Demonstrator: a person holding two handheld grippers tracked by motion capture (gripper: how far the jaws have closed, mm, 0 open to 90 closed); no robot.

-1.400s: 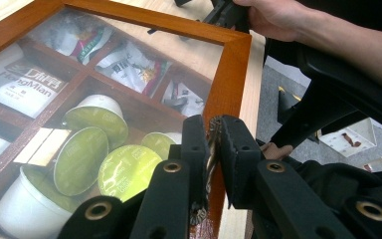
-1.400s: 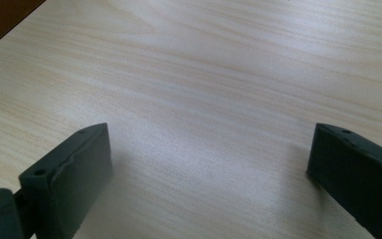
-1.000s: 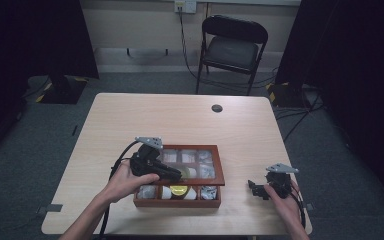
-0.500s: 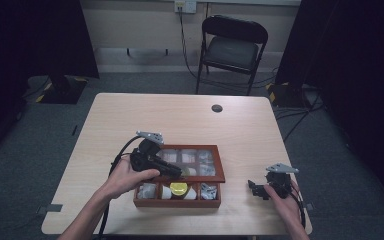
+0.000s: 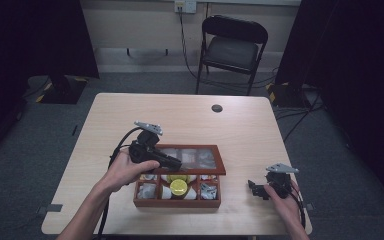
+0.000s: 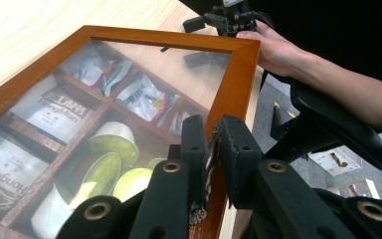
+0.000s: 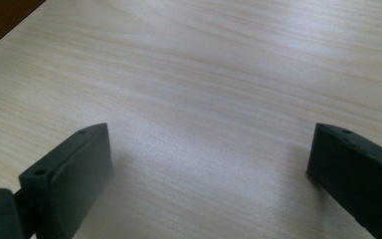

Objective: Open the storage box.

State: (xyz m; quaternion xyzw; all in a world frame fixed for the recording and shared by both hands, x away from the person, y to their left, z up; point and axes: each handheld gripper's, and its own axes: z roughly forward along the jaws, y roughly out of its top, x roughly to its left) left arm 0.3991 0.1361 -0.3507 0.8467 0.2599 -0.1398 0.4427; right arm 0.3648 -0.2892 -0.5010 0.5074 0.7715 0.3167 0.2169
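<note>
My left gripper (image 6: 213, 149) has its jaws pinched narrow on the front rail of the glass lid (image 6: 144, 69), gripping what looks like a small metal latch on the wooden frame; in the left gripper view the rail runs up from between the jaws toward the upper right of the frame. I judge this to be the lid-opening step: in the high view the lid (image 5: 200, 159) stands part-raised over the back half of the tea box (image 5: 176, 201), near the middle of the frame, just right of the left gripper (image 5: 172, 164). Next I need to swing the lid up and back on its hinge without losing that thin pinch. Through the glass I see sachets and green-foil cups. My right gripper (image 7: 209, 169) sits wide and empty, low over bare table (image 7: 238, 74); in the high view it (image 5: 254, 188) is lower right, apart from the box.
</note>
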